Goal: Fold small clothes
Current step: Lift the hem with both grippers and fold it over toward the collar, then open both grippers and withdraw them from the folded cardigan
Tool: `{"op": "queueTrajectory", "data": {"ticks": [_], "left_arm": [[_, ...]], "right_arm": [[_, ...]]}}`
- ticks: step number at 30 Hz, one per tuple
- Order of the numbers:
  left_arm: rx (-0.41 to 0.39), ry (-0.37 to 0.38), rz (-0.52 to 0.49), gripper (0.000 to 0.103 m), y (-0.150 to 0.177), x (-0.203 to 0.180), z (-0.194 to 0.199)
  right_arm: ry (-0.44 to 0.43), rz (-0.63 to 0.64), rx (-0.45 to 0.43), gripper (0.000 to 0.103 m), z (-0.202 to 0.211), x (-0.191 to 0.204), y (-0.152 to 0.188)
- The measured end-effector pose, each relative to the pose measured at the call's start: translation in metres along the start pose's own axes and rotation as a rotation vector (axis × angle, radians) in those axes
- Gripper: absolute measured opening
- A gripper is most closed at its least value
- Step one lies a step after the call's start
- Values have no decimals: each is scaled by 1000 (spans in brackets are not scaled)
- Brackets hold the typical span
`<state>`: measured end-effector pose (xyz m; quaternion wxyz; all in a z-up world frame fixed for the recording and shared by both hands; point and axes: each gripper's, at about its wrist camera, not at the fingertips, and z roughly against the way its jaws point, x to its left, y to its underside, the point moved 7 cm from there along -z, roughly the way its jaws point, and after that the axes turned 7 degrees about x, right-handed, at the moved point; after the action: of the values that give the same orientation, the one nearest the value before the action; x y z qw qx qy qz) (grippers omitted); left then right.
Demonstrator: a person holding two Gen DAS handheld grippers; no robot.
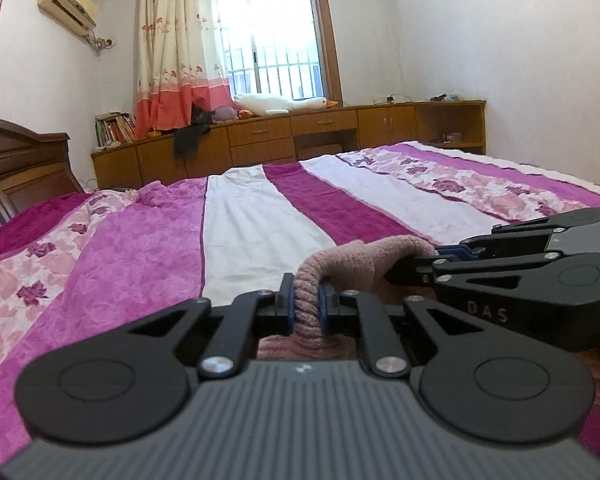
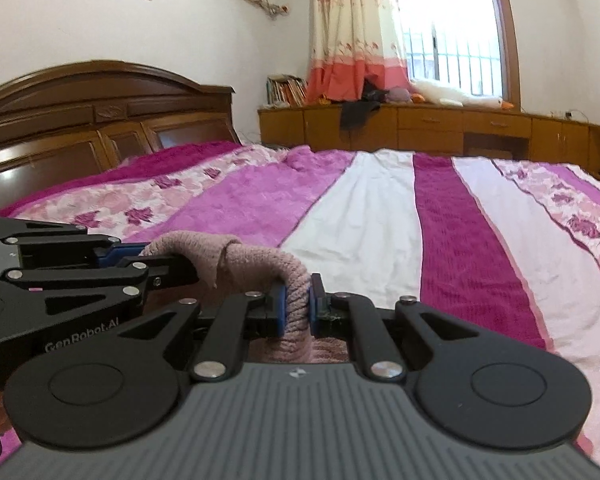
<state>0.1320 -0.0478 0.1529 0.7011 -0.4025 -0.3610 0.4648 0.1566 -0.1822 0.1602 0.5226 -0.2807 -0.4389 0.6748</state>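
So, both claws clamped on the same dusty-pink knit garment (image 1: 364, 256), one at each end of a short bunched stretch of it. Left gripper (image 1: 306, 300) pinching a ribbed, rolled-up bit between its blue pads (image 1: 287, 296), jaws nearly pressed together with only the fabric between. Right gripper (image 2: 298, 304) doing the same thing on its side: blue pads (image 2: 281, 306) squeezed onto a thick ribbed fold. Between the two pinch points the knit arching up in a little hump, lifted clear of the bedspread (image 1: 140, 248), with more of the cloth hanging down under the fingers and out of sight below the gripper bodies. Grippers close beside each other, fingertips angled toward one another, each showing up sideways in the other's wrist view.

All this near the front edge of the bed, over the white and magenta stripes of the cover. Dark wooden headboard (image 2: 100, 120) along the left edge, low wooden cabinets (image 1: 320, 132) past the far edge, with books (image 1: 114, 128), a white plush goose (image 1: 280, 104) and a dark piece of clothing (image 1: 190, 136) draped over the cabinet top. Floral curtain (image 1: 176, 48) pulled to the left of the barred window (image 1: 276, 40), air conditioner (image 1: 68, 4) high on the wall.
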Motion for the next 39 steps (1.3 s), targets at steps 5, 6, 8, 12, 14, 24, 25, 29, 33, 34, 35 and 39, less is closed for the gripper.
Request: {"op": "queueTrajectory", "data": {"ticks": [5,6,8,12,14,24,25,29,33,34,35,39], "left_arm": [[37,14,1,13,11,3,-49],[48,17,2,13,17,4,-60],[84,26,6,13,28,4,-83],[171,36,30,13,55,8,-125],[213,31,44,13,68,10,-143],[296,3,74,15,94,17,-175],[299,2,68,15,93,17,-174],[311,2,85,22,89,19,-167],[322,-2,115,45,88,25,-152],[322,-2,119,47,88,26,-147],[319,-1,120,47,88,27,-143],[317,-7,124,47,89,29,-126]], "right_arm": [[30,-15,67,12,-61,-18,17],[33,-29,88,12,-72,-22,23],[38,-66,133,12,-97,-30,37],[40,-107,209,12,-136,-40,66],[38,-118,240,12,-153,-43,79],[21,-159,283,25,-173,-44,97],[25,-166,280,27,-170,-44,96],[37,-190,265,46,-150,-46,93],[26,-202,244,54,-127,-47,94],[26,-200,238,55,-120,-47,94],[26,-197,230,56,-114,-46,95],[30,-185,204,59,-88,-44,99]]}}
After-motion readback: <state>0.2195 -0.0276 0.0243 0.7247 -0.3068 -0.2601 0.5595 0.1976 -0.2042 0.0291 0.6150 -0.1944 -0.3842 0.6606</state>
